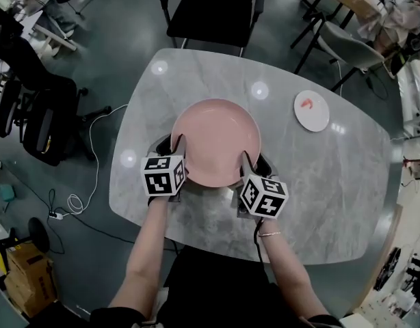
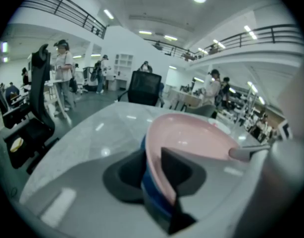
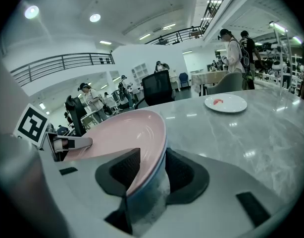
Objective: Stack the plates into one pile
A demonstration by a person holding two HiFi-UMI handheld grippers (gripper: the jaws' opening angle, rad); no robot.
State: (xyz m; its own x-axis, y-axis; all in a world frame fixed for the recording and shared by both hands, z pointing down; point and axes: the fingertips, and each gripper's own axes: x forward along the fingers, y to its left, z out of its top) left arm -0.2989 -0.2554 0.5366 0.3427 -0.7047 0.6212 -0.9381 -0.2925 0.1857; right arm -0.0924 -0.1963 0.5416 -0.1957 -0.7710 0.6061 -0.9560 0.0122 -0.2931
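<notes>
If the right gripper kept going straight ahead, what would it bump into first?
The pink plate: its rim sits between the jaws of the right gripper, so it would push that plate at once. Past it, depth is hard to judge.

Black top (image 1: 210, 289), sleeves (image 1: 117, 314) ending above elbows; 1 thin bracelet (image 1: 269, 234) on right wrist.

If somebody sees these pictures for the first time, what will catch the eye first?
A big pink plate sits at the middle of the grey table, with the left gripper and the right gripper clamped on its near rim, one at each side. The gripper views show a blue plate right under it. A small white plate with a red mark lies apart, far right.
</notes>
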